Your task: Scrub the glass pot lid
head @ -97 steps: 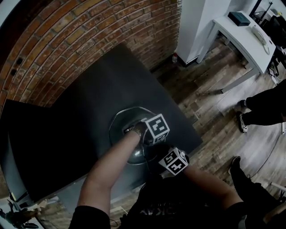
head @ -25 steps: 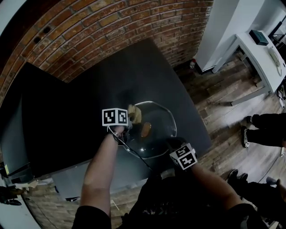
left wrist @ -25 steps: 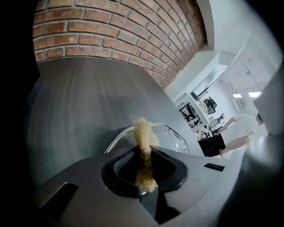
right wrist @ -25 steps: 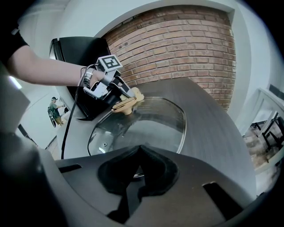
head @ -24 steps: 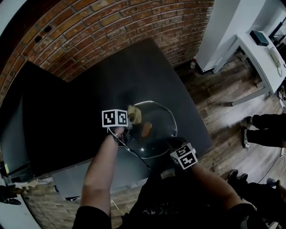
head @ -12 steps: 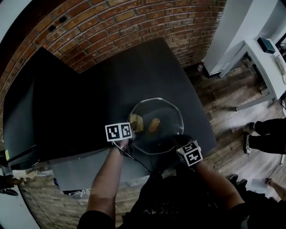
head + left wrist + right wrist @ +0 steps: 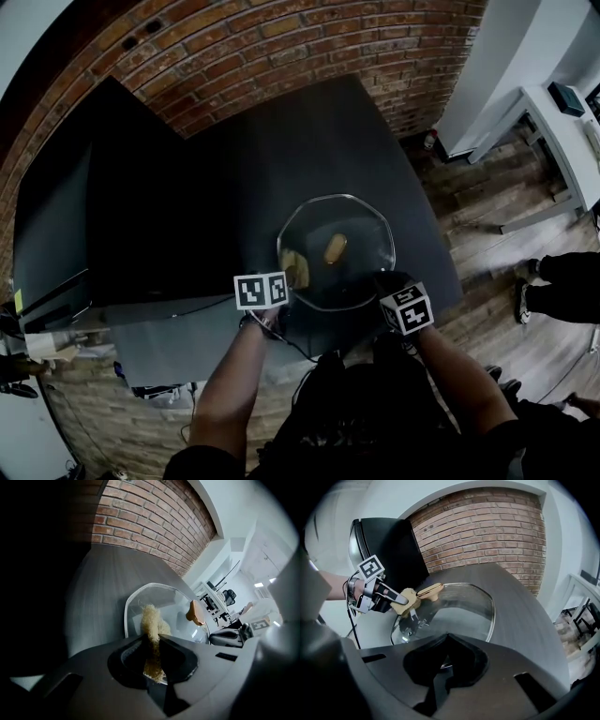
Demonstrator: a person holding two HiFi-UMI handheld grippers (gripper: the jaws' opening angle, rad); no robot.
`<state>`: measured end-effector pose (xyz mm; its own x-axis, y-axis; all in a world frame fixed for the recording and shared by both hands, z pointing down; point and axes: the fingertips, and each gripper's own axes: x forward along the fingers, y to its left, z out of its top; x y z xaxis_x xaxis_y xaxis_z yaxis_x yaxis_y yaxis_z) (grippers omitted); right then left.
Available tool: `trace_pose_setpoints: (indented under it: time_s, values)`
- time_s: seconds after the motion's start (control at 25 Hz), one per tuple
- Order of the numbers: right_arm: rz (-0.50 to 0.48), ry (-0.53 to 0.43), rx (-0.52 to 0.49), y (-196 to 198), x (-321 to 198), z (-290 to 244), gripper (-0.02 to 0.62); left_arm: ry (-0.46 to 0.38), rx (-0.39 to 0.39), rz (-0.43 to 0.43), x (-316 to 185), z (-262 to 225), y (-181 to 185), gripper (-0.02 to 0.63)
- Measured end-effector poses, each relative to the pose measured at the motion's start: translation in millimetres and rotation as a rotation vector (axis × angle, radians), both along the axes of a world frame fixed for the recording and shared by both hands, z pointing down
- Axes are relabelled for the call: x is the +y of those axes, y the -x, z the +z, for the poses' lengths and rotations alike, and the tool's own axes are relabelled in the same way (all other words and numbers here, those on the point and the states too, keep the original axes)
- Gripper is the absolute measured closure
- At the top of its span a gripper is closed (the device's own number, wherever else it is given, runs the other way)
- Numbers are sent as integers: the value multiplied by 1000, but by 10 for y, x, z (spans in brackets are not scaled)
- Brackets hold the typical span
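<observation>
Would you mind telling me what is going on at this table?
A person is scrubbing a glass pot lid lying on the dark table. The left tool is clamped on a fibrous scrub pad, which rests on the glass beside the wooden knob. The right tool is closed at the lid's near rim, apparently gripping it to steady it.

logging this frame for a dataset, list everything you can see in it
glass pot lid: 1, clear, on the table near its front edge
knob: 1, orange-brown, lid centre
scrub pad: 1, tan, on the lid's left side
table: 1, dark grey, against the wall
brick wall: 1, red-brown, behind the table
desk: 1, white, far right
floor: wood planks, right of the table
bystander's legs: dark trousers, right edge
left tongs: 1, shut on the scrub pad
right tongs: 1, shut on the lid's near rim
forearms: 2, bare, bottom
</observation>
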<state>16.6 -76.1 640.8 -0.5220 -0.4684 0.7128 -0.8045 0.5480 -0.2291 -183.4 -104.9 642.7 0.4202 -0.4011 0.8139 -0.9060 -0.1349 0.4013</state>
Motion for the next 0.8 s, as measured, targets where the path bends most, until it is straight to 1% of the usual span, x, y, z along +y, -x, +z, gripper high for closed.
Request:
trace_pose_setpoints:
  time_s: [0.28,0.48,0.64,0.8]
  values:
    - [3,-8,-3,20,10,-41,577,0,-40,62,380,16,-114,548]
    - [9,-16,-10,26,8,-36,577,11,-31,106,594,29,-278,548]
    - [15,-20,-13,39,0,-29,577,22,-22,172,733,35,-485,548]
    - [10,-14,-11,41,12,-17,577,28,-10,255,815,35,-787,548]
